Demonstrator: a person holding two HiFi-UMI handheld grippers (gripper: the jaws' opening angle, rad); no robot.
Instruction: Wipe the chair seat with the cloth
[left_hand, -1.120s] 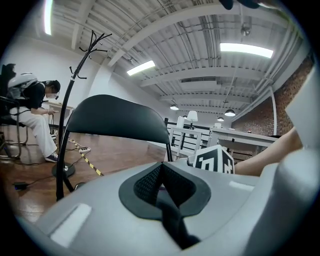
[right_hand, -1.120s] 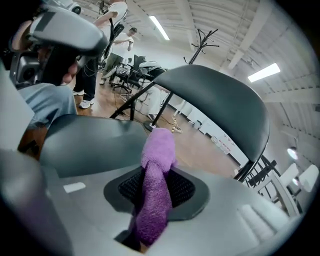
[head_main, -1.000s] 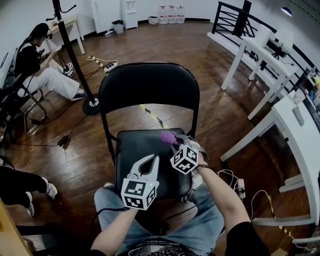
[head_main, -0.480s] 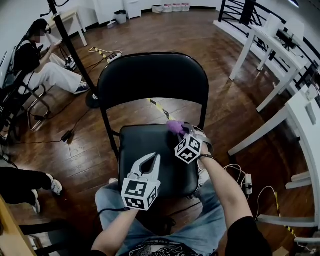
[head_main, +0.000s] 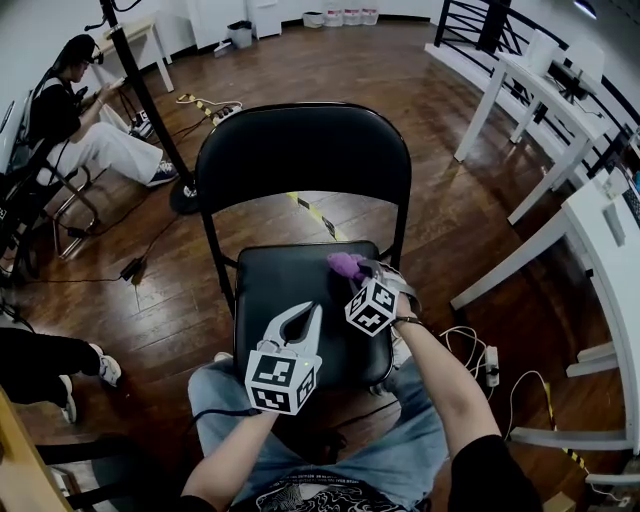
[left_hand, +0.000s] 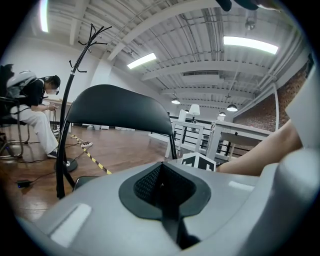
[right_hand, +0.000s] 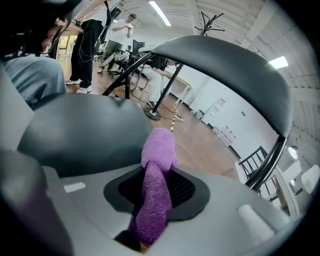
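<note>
- Head view: you stand over a black folding chair whose black padded chair seat (head_main: 285, 305) faces you, with its curved black backrest (head_main: 300, 150) beyond. Around it lies a dark wooden plank floor (head_main: 440, 190) crossed by a strip of yellow-and-black tape (head_main: 310, 213). White tables (head_main: 590, 230) line the right side. A black coat stand (head_main: 140, 90) and a seated person (head_main: 70, 130) are at the left.
- Head view: your right gripper (head_main: 358, 272) presses the purple terry cloth (head_main: 345, 264) onto the seat's rear right part, near the backrest post. Your left gripper (head_main: 305, 312) hovers over the seat's front half, well apart from the cloth.
- Left gripper view: the jaws are pressed together with nothing between them. Past them you see the backrest, the coat stand, long ceiling strip lights (left_hand: 250, 45) and the right gripper's marker cube (left_hand: 199, 162).
- Right gripper view: the jaws pinch the cloth, which runs up between the dark pads and bunches just past the tips. The seat spreads at the left and the backrest arches overhead.
- Against half a second ago: the cloth sat at the seat's very back edge, and it now lies a little nearer you. Your left gripper keeps much the same place and closure.
</note>
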